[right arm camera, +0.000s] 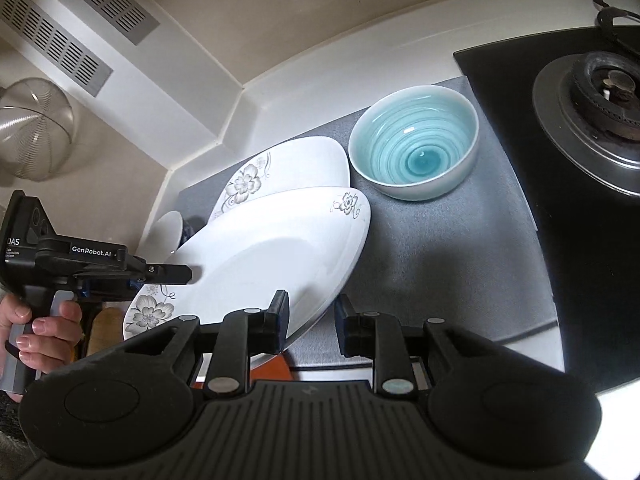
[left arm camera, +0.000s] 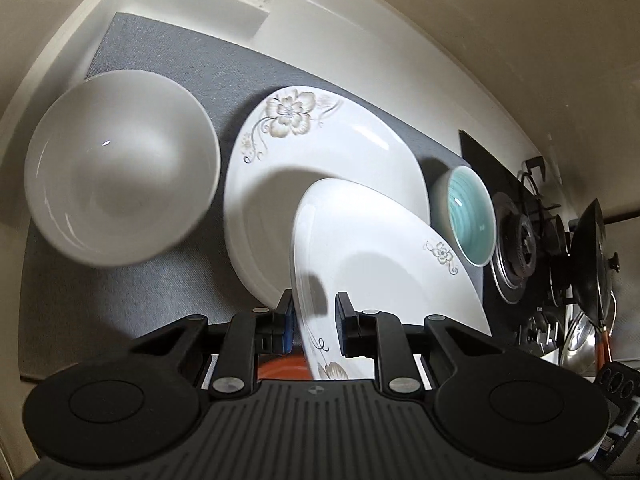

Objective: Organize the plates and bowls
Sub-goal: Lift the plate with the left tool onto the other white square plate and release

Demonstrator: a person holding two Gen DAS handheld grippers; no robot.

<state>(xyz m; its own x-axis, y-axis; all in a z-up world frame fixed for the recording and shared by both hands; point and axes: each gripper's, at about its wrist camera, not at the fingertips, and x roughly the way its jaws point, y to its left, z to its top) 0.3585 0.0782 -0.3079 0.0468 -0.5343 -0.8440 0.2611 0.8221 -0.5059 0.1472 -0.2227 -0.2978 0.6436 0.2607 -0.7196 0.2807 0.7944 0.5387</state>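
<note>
A white plate with grey flowers point(left arm camera: 380, 248) point(right arm camera: 260, 256) hangs tilted over the grey mat point(left arm camera: 132, 292). My left gripper point(left arm camera: 316, 316) point(right arm camera: 188, 274) is shut on its near rim. My right gripper point(right arm camera: 312, 314) pinches the plate's opposite edge, the rim between its fingers. Partly under the held plate, a second, matching flowered plate point(left arm camera: 320, 140) point(right arm camera: 296, 164) lies on the mat. A plain white bowl point(left arm camera: 120, 168) point(right arm camera: 168, 232) stands to its left. On its right is a teal bowl with spiral rings point(left arm camera: 472, 216) point(right arm camera: 416, 152), upright on the mat.
A black gas stove point(left arm camera: 516, 240) point(right arm camera: 600, 120) borders the mat on the right, with a dark pan point(left arm camera: 592, 256) beyond the burner. White counter walls close the back and left. A wire strainer point(right arm camera: 36, 132) hangs on the wall. A person's hand point(right arm camera: 44, 332) grips the left tool's handle.
</note>
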